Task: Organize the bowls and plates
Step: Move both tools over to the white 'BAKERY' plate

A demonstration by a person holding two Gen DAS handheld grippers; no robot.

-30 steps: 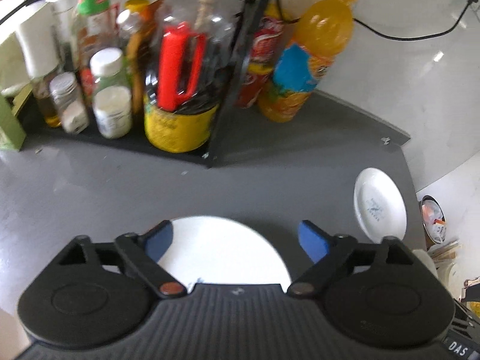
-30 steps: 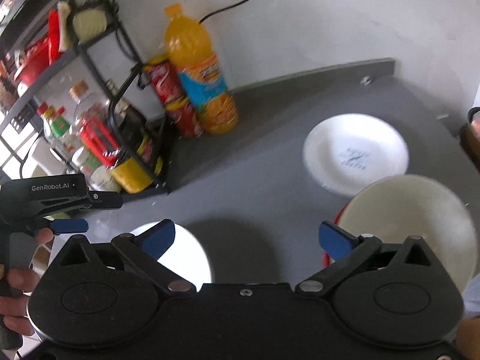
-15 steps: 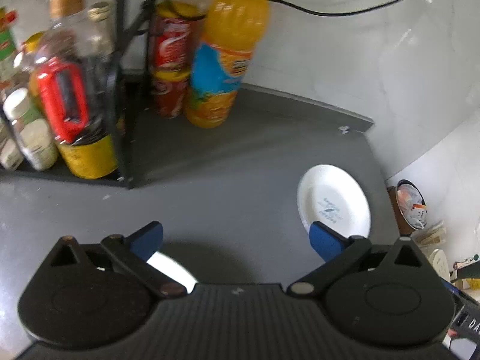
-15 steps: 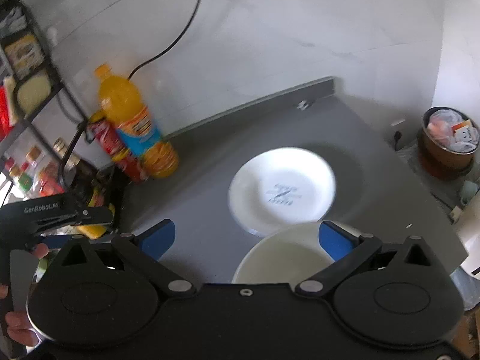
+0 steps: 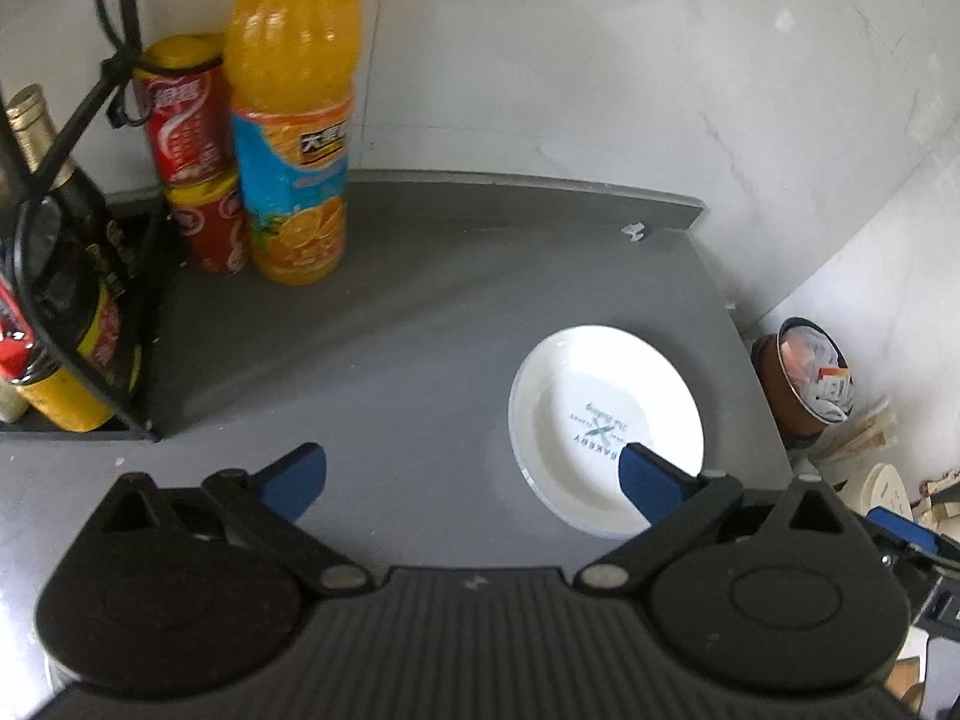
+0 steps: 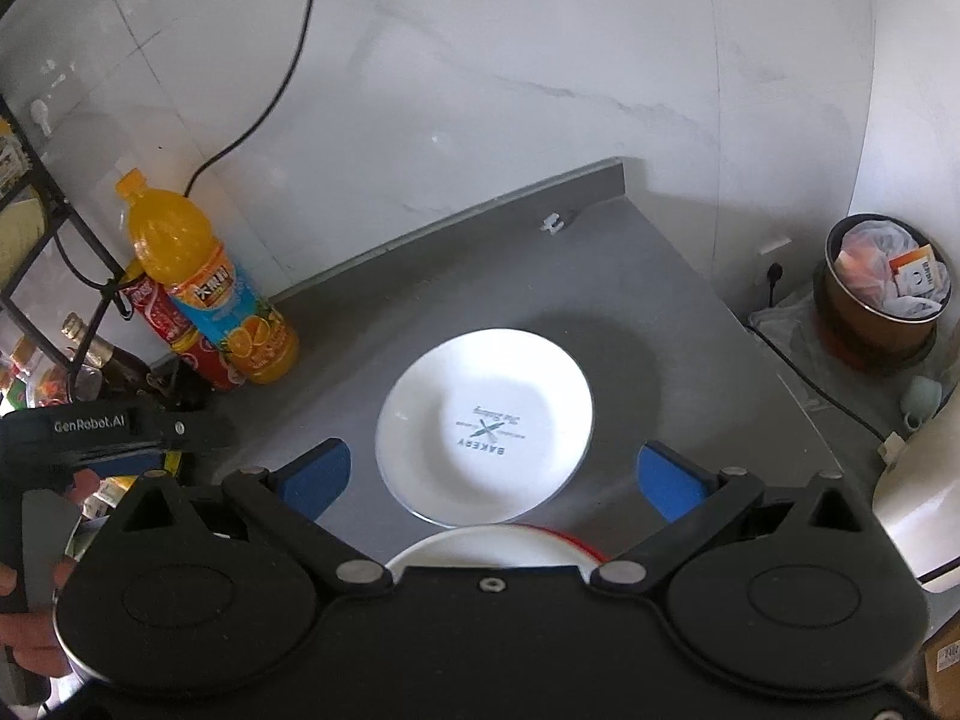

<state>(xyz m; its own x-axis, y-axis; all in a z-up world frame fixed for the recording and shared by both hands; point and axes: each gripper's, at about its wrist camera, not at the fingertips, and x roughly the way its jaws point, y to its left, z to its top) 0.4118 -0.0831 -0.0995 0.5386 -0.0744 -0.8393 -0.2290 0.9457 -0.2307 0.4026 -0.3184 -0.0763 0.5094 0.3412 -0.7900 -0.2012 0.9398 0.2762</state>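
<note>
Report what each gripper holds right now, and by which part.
Nothing is held. The left gripper and right gripper are both open, above the counter; the white plate lies ungripped on it.

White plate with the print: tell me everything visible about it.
The plate is round, white and glossy, likely ceramic, with a shallow well and a small "BAKERY" logo with crossed utensils at its centre. It lies flat and empty on the grey counter. Neither tongs touch it. A bowl rim shows just below it.

Both wrist cameras look down from above the grey countertop [image 5: 420, 324]. They share the round white printed plate [image 5: 606, 414] [image 6: 486, 420], lower right in the left view and centred in the right.
</note>
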